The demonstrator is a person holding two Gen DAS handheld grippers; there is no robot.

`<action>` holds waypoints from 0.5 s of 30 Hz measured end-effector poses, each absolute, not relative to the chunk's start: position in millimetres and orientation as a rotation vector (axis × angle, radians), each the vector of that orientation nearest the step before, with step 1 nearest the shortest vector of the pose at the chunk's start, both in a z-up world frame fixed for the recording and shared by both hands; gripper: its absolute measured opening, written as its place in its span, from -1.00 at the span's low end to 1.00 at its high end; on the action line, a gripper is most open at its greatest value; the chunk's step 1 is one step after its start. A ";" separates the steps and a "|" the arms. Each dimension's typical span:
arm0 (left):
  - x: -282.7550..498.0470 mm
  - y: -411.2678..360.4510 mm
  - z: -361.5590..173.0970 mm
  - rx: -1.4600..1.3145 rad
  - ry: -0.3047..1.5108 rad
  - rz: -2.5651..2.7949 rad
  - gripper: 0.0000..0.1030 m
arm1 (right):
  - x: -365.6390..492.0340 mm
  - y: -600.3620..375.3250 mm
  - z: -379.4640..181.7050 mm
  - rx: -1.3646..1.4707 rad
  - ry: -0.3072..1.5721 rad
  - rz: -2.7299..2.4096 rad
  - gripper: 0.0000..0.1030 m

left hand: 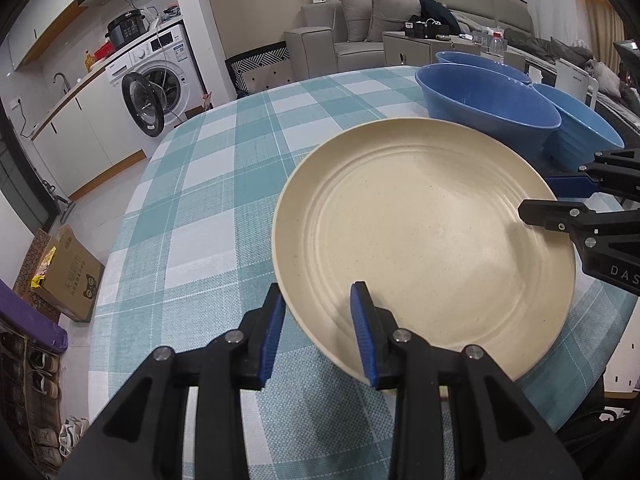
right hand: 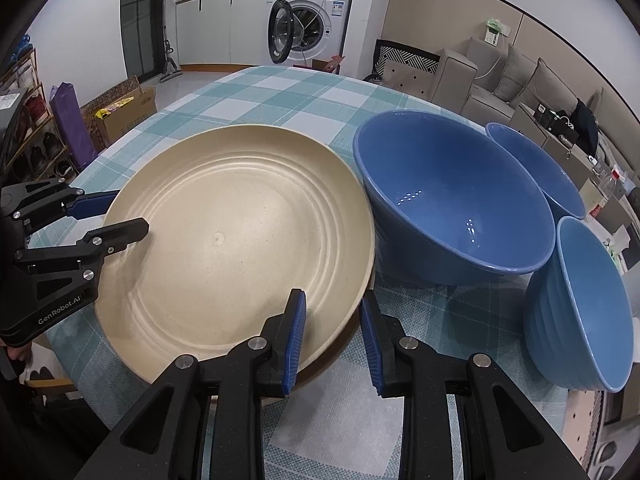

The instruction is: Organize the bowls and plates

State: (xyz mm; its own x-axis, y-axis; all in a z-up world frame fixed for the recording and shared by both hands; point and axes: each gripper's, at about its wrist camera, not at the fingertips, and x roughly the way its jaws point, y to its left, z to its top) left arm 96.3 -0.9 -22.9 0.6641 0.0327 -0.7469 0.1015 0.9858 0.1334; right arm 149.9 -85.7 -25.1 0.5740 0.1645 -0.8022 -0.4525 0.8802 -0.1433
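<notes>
A cream ridged plate (left hand: 424,236) lies on the checked tablecloth; it also shows in the right wrist view (right hand: 224,240). My left gripper (left hand: 320,328) is open, its fingers straddling the plate's near-left rim. My right gripper (right hand: 332,336) is open too, straddling the plate's opposite rim. Each gripper shows in the other's view: the right (left hand: 560,196) and the left (right hand: 116,216). Three blue bowls stand beside the plate: a large one (right hand: 452,204), one behind it (right hand: 536,168), and one tilted on its side (right hand: 584,312).
The round table (left hand: 200,200) has a teal and white checked cloth, and its edge curves close around the plate. A cardboard box (left hand: 68,276) and a shoe rack stand on the floor beyond. A washing machine (left hand: 156,76) and a sofa (left hand: 360,28) are behind.
</notes>
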 end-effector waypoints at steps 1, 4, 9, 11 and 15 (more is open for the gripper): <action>96.2 -1.8 -23.2 0.173 0.845 -0.041 -0.35 | 150.2 -85.3 -25.8 -0.358 0.892 0.367 -0.44; 95.5 -5.0 -24.5 0.192 0.846 -0.041 -0.33 | 149.2 -84.7 -26.8 -0.378 0.887 0.356 -0.43; 95.8 -5.9 -24.1 0.199 0.846 -0.044 -0.29 | 147.5 -82.3 -28.6 -0.401 0.883 0.345 -0.42; 95.2 -7.3 -23.8 0.208 0.844 -0.045 -0.23 | 146.8 -80.5 -30.6 -0.426 0.879 0.334 -0.41; 92.4 -13.3 -23.2 0.239 0.830 -0.058 0.03 | 145.9 -78.5 -32.8 -0.439 0.877 0.338 -0.28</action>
